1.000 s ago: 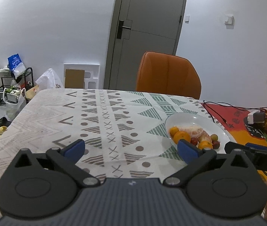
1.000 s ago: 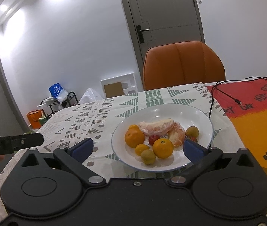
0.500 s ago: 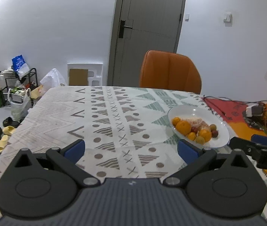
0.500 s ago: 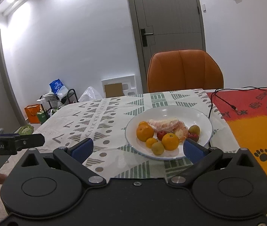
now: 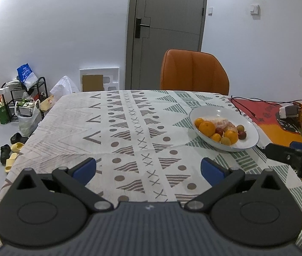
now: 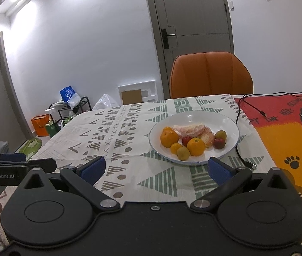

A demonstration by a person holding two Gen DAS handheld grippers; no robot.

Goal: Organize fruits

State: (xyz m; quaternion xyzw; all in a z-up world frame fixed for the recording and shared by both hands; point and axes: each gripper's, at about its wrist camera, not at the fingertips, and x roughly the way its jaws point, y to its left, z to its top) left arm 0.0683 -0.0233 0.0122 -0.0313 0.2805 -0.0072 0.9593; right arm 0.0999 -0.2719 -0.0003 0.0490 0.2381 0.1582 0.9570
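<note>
A white plate on the patterned tablecloth holds oranges, peeled pomelo pieces, small red fruits and a greenish fruit. My right gripper is open and empty, hanging short of the plate's near rim. My left gripper is open and empty over the near middle of the cloth, with the plate to its far right. The right gripper's body shows at the left wrist view's right edge.
An orange chair stands behind the table's far side, before a grey door. A red and orange mat with black cables and a charger covers the right end. A rack, bags and shoes sit on the floor at left.
Both grippers have drawn back and up from the table; the plate now looks smaller and farther. Both stay open and empty.
</note>
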